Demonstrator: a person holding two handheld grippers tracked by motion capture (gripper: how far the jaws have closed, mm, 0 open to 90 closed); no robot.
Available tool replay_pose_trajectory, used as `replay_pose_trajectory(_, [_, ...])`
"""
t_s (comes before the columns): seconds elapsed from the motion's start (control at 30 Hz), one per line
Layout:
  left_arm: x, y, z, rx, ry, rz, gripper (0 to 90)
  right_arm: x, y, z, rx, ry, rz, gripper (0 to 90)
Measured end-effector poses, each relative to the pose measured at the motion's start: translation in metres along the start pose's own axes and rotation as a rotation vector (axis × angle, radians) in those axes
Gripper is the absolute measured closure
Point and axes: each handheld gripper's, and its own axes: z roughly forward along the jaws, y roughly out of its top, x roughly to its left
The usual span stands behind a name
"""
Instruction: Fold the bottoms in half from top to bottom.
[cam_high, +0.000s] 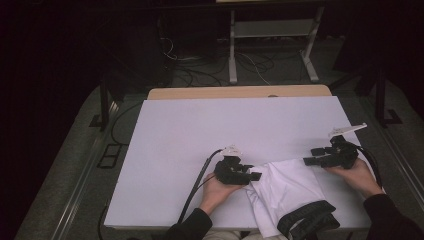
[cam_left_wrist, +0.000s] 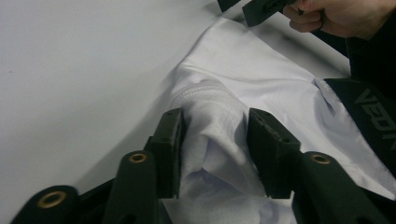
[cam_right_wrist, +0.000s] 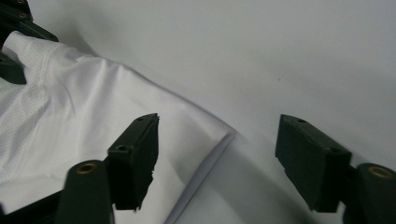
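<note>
A: Lower right of the high view, on the white worktop (cam_high: 170, 150) — that's where the white garment (cam_high: 285, 187) lies, bunched, w/ its black waistband (cam_high: 307, 220) hanging over the near edge by the person's lap.

B: Left gripper (cam_high: 245, 176) got it yet?

A: Pretty much. Left gripper view: a hemmed fold of the cloth sits between its fingers (cam_left_wrist: 170, 144), both pads look pressed into the fabric. Narrow gap, stuffed w/ cloth. I'd call that a grip on the left corner.

B: And the right gripper (cam_high: 314, 156)?

A: Not there yet. Right gripper view: fingers (cam_right_wrist: 137, 154) stand wide apart, nothing pinched. The garment's right edge runs up the lower middle of that frame, between them — left finger over cloth, right one over bare worktop. No contact that I can see.

B: So progress?

A: Early, I'd say. One side caught, other side lined up but not grabbed. Garment's still crumpled, not spread or folded; most of the worktop, upper left to centre, is bare.

B: What's left then?

A: Prob. close the right fingers on that edge, then pull the thing flat. Whatever comes after — can't tell from this.
</note>
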Motion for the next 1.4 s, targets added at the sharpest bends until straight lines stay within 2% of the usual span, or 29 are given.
replay_pose_trajectory(0.1, [0.002,0.000,0.000,0.004,-0.001,-0.009,63.3,0.000,0.000,0.003,0.004,-0.001,-0.016,44.8])
replay_pose_trajectory(0.27, [0.003,0.000,-0.001,-0.006,-0.011,-0.022,72.5,0.002,0.000,0.010,0.031,0.003,-0.058,56.1])
replay_pose_trajectory(0.4, [0.001,0.001,0.000,-0.011,-0.014,-0.017,81.3,0.005,0.000,0.014,0.046,0.011,-0.091,69.7])
replay_pose_trajectory(0.53, [0.003,0.001,-0.001,-0.018,-0.033,-0.038,83.5,0.005,0.002,0.016,0.044,0.031,-0.097,85.0])
replay_pose_trajectory(0.73, [0.012,0.002,-0.007,-0.029,-0.062,-0.069,84.2,0.005,0.003,0.016,0.045,0.037,-0.075,87.9])
replay_pose_trajectory(0.9, [0.019,0.005,-0.016,-0.052,-0.079,-0.098,84.4,0.004,0.006,0.014,0.032,0.068,-0.046,88.0])
replay_pose_trajectory(1.03, [0.024,0.006,-0.020,-0.027,-0.046,-0.083,84.5,0.006,0.009,0.015,0.021,0.068,-0.038,88.1])
replay_pose_trajectory(1.2, [0.026,0.008,-0.024,-0.010,-0.008,-0.058,84.5,0.009,0.017,0.021,0.036,0.057,-0.029,88.0])
replay_pose_trajectory(1.4, [0.030,0.012,-0.033,-0.019,0.029,-0.046,84.5,0.010,0.027,0.027,0.021,0.060,-0.003,88.0])
